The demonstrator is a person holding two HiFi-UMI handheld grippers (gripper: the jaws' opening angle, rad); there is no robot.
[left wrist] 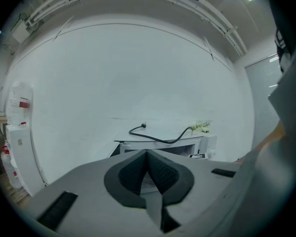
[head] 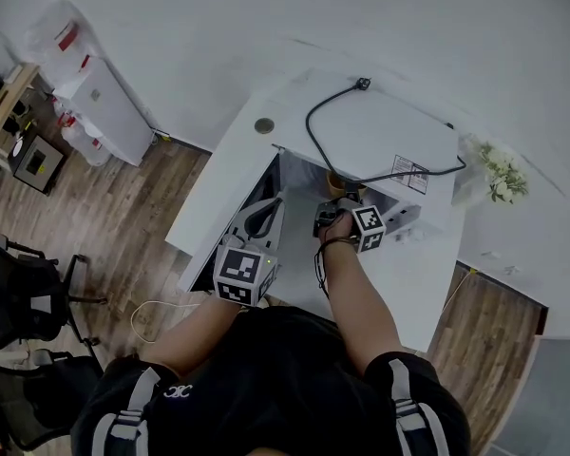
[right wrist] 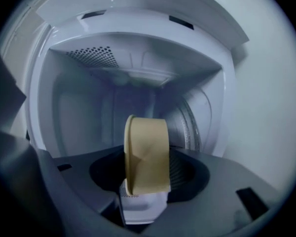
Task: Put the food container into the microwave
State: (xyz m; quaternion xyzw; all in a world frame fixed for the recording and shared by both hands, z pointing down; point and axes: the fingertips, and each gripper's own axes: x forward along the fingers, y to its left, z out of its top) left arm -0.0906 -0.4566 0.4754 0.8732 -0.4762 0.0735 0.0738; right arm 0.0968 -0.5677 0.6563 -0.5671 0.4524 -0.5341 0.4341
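A tan, round food container (right wrist: pixel 147 152) is pinched on edge in my right gripper (right wrist: pixel 145 181), at the mouth of the open white microwave (right wrist: pixel 84 107). Its cavity fills the right gripper view, with the vent holes on the ceiling. From the head view, the right gripper (head: pixel 331 207) reaches under the microwave's top (head: pixel 380 126), and only a bit of the container (head: pixel 338 184) shows. My left gripper (head: pixel 263 218) sits to the left of the opening, by the dark inner side of the opened door. In its own view the left gripper (left wrist: pixel 147 154) is shut with nothing in it, facing the microwave (left wrist: pixel 163 144) from farther back.
A black power cord (head: pixel 361 150) lies coiled on the microwave's top. The microwave stands on a white table (head: pixel 209 198) with a round grommet (head: pixel 264 125). A small plant (head: pixel 502 171) is at the right, a white cabinet (head: pixel 104 107) and black chairs (head: pixel 24 293) at the left.
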